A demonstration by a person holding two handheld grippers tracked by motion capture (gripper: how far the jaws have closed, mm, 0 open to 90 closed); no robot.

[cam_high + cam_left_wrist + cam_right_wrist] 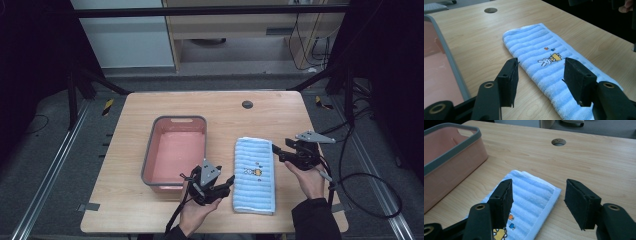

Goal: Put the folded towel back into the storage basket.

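Two black claws, left (227, 182) and right (276, 151), gape empty beside a ribbed, folded blue terry towel (254, 174).

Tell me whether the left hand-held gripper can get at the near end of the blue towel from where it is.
Probably yes. The left hand-held gripper sits just beside the folded blue towel, jaws open and pointed at it, with bare table between. The pink bin lies off to its other side, out of the way.

text: none legible | towel (549, 57): rabbit picture only, no lettering
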